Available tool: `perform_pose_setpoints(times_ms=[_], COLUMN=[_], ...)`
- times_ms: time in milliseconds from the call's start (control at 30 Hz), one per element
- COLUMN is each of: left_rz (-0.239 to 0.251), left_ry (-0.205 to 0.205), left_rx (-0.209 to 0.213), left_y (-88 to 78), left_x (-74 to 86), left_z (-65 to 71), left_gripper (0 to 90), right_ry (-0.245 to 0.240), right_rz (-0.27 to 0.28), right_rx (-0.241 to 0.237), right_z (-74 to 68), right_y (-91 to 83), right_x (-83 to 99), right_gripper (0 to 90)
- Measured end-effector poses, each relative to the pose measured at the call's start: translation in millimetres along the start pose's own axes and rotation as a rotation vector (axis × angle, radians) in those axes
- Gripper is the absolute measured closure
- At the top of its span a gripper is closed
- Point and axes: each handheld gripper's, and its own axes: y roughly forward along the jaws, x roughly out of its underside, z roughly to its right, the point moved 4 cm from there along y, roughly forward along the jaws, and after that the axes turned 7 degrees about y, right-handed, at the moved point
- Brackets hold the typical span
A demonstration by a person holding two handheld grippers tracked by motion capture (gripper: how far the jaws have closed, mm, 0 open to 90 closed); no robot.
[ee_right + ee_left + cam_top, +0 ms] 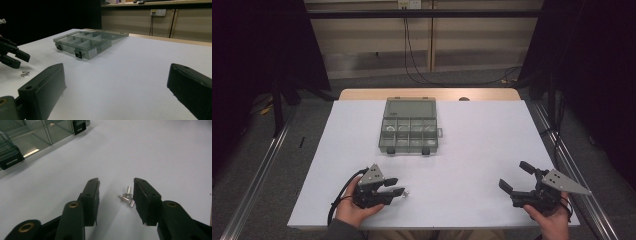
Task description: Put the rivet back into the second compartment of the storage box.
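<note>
A few small silver screws (126, 196) lie in a loose cluster on the white table (472, 150), close to its front left. My left gripper (116, 181) stands low over them with a jaw on either side; the pads do not touch them, and they lie nearer the right-hand jaw. From above, the left gripper (398, 186) points right, with the screws (406, 192) at its tips. My right gripper (514, 175) rests wide open at the front right, nothing between its jaws (117, 72). From there the left gripper (21, 58) and the screws (24, 73) show at far left.
A clear plastic compartment box (409, 125) with black latches sits open at the table's middle back, lid laid flat behind it. Its front corner (30, 137) shows ahead of the left gripper. White tabletop lies between the two grippers. Metal rails run along both sides of the table.
</note>
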Motion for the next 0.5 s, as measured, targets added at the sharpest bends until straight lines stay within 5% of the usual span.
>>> perform_pose_setpoints(times_ms=[500], left_rz=[-0.053], left_ry=[-0.035], left_rx=[0.035], left_y=[10.0], left_x=[-0.8], left_z=[4.8], left_gripper=[68.3], right_ry=[-0.008], right_rz=[-0.002], right_rx=[-0.001], right_z=[0.3], right_y=[-1.2], right_x=[0.1], right_gripper=[1.4])
